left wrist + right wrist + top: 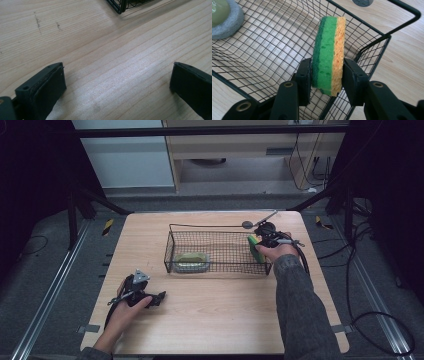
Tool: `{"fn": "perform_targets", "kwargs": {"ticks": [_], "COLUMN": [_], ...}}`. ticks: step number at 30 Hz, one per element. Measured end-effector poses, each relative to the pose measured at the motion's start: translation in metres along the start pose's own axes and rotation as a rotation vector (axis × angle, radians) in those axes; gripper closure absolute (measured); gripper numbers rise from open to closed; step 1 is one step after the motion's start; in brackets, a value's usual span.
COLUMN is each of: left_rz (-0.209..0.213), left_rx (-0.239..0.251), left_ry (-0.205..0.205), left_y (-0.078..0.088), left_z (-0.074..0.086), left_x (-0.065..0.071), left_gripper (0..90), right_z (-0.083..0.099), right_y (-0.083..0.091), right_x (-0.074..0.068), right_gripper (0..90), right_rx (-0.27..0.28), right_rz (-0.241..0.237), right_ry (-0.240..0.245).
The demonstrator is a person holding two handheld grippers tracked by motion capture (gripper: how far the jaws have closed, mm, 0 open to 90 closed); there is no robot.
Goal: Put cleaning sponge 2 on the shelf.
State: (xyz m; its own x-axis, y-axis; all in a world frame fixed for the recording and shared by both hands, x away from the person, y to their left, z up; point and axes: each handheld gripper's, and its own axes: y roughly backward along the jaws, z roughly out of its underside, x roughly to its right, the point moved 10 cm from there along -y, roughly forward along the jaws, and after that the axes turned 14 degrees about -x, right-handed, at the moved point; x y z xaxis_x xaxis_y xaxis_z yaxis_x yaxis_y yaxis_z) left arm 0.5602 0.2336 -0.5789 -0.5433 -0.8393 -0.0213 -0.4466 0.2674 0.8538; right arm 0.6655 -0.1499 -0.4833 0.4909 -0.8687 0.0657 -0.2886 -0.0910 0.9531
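A green and yellow sponge (328, 52) stands on edge between the jaws of my right gripper (327, 75), which is shut on it. The sponge (254, 246) hangs over the right end of a black wire basket (172, 242), inside its rim. In the right gripper view the basket's mesh (269, 42) lies below the sponge. A grey-rimmed green pad (191, 261) rests at the basket's left end. My left gripper (159, 298) lies low on the table near the front left, its jaws wide open over bare wood, with one fingertip (51, 87) at the left.
The wooden table (215, 320) has open room in front of the basket. A small dark round disc (247, 224) sits just behind the basket's far right corner. A basket corner (120, 7) shows at the top of the left gripper view.
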Motion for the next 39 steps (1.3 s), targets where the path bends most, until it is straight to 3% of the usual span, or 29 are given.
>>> {"fn": "perform_targets", "kwargs": {"ticks": [12,15,21,31,34,39], "left_rz": [0.0,0.001,0.002,0.002,0.002,0.003], "left_rx": [0.0,0.0,-0.001,0.0,0.001,0.001], "left_ry": [0.0,0.0,0.001,0.001,0.001,0.004], "left_y": [0.0,0.0,0.0,0.0,0.0,-0.001], "left_z": [0.0,0.0,0.0,0.0,0.0,-0.001], "left_x": [0.0,0.0,0.0,0.0,0.0,0.0], "left_gripper": [0.0,0.0,0.0,0.0,0.0,0.0], "right_z": [-0.011,-0.015,-0.018,-0.016,-0.012,-0.008], "right_y": [-0.003,-0.005,-0.007,0.006,0.01,0.012], "right_x": [-0.029,-0.038,-0.046,-0.041,-0.034,-0.028], "right_gripper": [56.7,52.3,41.4,30.5,19.7,12.2], "right_rx": [-0.007,-0.015,-0.017,0.039,0.068,0.091], "right_rz": [-0.035,-0.066,-0.08,-0.051,-0.034,-0.025], "right_ry": [0.046,0.043,0.049,0.011,0.005,-0.012]}}
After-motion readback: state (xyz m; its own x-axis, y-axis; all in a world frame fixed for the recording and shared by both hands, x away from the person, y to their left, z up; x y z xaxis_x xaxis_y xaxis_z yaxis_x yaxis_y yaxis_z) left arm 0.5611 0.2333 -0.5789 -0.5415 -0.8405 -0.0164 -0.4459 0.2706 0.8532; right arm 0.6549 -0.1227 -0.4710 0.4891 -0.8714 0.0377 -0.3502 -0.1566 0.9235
